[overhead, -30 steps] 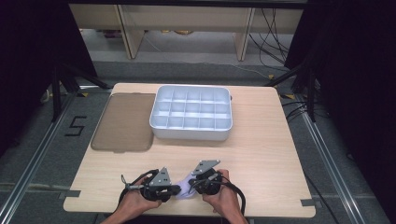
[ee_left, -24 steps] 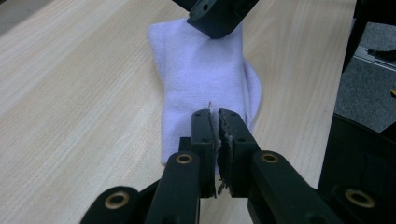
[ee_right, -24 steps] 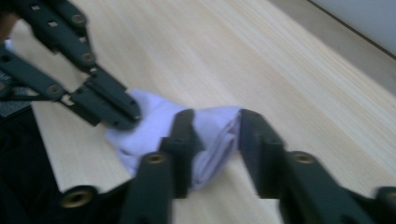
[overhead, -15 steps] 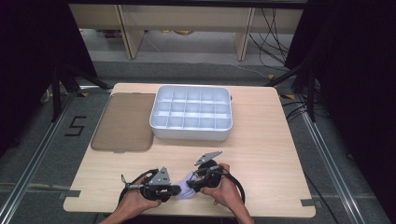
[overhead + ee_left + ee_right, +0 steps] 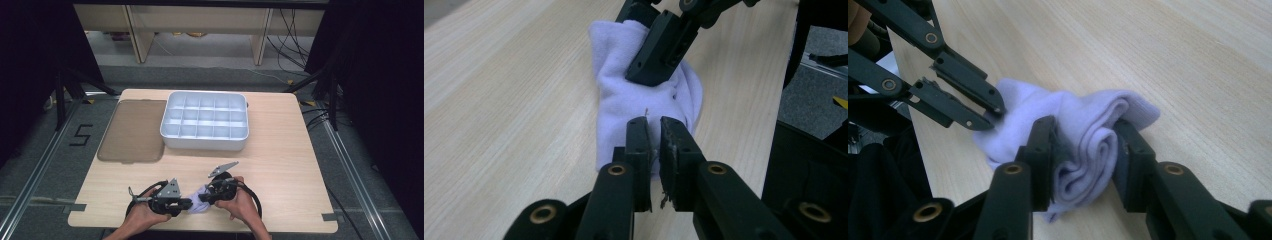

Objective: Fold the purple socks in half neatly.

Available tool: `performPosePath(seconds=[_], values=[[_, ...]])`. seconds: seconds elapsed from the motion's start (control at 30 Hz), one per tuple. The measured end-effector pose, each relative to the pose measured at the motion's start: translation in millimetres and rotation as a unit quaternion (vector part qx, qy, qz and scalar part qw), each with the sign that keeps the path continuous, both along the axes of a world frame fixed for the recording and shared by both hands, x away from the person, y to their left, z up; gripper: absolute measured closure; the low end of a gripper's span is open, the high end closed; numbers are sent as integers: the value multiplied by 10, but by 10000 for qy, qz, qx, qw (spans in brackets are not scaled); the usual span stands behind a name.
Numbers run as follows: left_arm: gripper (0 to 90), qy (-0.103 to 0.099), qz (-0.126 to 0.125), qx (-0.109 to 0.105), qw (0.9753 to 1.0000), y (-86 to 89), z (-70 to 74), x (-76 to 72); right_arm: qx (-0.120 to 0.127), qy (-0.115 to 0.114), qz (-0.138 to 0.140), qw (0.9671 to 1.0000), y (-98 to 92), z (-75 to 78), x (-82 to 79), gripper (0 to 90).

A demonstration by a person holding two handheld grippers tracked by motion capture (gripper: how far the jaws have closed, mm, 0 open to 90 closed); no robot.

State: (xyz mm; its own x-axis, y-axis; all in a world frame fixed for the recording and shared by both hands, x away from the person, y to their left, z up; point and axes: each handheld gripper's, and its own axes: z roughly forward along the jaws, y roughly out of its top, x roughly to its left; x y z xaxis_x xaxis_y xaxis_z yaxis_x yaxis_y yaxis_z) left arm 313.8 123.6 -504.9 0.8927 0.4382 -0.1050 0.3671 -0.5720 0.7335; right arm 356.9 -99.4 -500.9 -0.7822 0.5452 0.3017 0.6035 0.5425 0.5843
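Note:
A pale lilac cloth [image 5: 199, 203] lies bunched near the table's front edge, between my two grippers. In the left gripper view the cloth [image 5: 619, 105] stretches away from my left gripper [image 5: 654, 124], whose jaws are nearly together and pinch its near edge. My right gripper [image 5: 1085, 127] is shut on the cloth's rolled end [image 5: 1088, 150], with folds bulging between the jaws. In the high view the left gripper [image 5: 188, 204] comes at the cloth from the left and the right gripper [image 5: 204, 196] from the right, each held in a hand.
A white tray [image 5: 205, 143] divided into many empty compartments stands at the table's back middle. A flat brown lid [image 5: 132, 131] lies to its left. The table's front edge [image 5: 200, 231] runs just behind the hands.
The right gripper has tipped up and shifted slightly over the cloth. The left gripper has hardly moved. The cloth stays between them.

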Motion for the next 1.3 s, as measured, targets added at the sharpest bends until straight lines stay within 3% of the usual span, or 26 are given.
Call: performPosePath(seconds=[0.1, 0.27, 0.37, 0.47, 0.5, 0.53, 0.57, 0.63, 0.67, 0.7, 0.73, 0.8, 0.83, 0.9, 0.93, 1.03, 1.1, 1.13, 1.2, 1.23, 1.3], values=[[788, -39, 12, 132, 9999, 55, -6, -6, 28, 16, -33, 10000, -8, 5, -8, 691], [740, 49, 145, -235, 9996, 134, 70, -17, 88, -6, -111, 9999, -23, 3, -31, 705], [705, -68, 127, -250, 9996, 209, 122, -20, 107, -31, -119, 9999, -21, 13, -49, 715], [649, -36, 238, -323, 9992, 310, 130, -42, 57, -79, -136, 9999, -18, 42, -77, 719], [622, 35, 303, -437, 9986, 322, 124, -57, 74, -159, -90, 9998, -17, 50, -78, 721], [603, 45, 372, -383, 9986, 377, 126, -63, 55, -149, -129, 9998, -17, 66, -93, 721], [567, 19, 354, -348, 9988, 406, 131, -58, 64, -279, -83, 9996, -22, 79, -99, 722], [513, 106, 546, -430, 9975, 452, 126, -80, 55, -333, -157, 9993, -24, 100, -117, 722], [494, 99, 606, -370, 9974, 499, 133, -83, 105, -310, -169, 9993, -26, 110, -129, 722], [465, 92, 659, -419, 9969, 524, 132, -87, 66, -388, -66, 9992, -45, 133, -126, 722], [446, 60, 677, -338, 9971, 563, 137, -79, 93, -432, -123, 9989, -48, 145, -142, 722], [422, 153, 785, -422, 9959, 596, 135, -92, 58, -412, -162, 9990, -63, 187, -170, 722], [413, 109, 732, -323, 9967, 618, 138, -86, 68, -426, -165, 9989, -64, 198, -178, 722], [393, 162, 858, -342, 9956, 627, 123, -112, 108, -607, -197, 9979, -61, 205, -186, 722], [383, 64, 779, -160, 9968, 660, 127, -102, 74, -596, -168, 9981, -65, 223, -191, 722], [357, -13, 824, 15, 9966, 720, 98, -104, -1, -727, -150, 9972, -73, 279, -208, 722], [347, 83, 1023, -58, 9947, 735, 71, -123, 13, -771, -133, 9969, -75, 322, -220, 722], [339, 33, 1013, 70, 9948, 757, 73, -116, 19, -867, -156, 9961, -67, 342, -224, 722], [332, 33, 1044, -39, 9945, 756, 64, -116, -35, -903, -119, 9958, -70, 381, -228, 722], [329, 51, 1041, 103, 9945, 778, 67, -111, -55, -936, -125, 9955, -70, 391, -228, 722], [326, 40, 1076, 72, 9942, 775, 62, -119, -93, -1045, -147, 9944, -56, 403, -227, 722]])
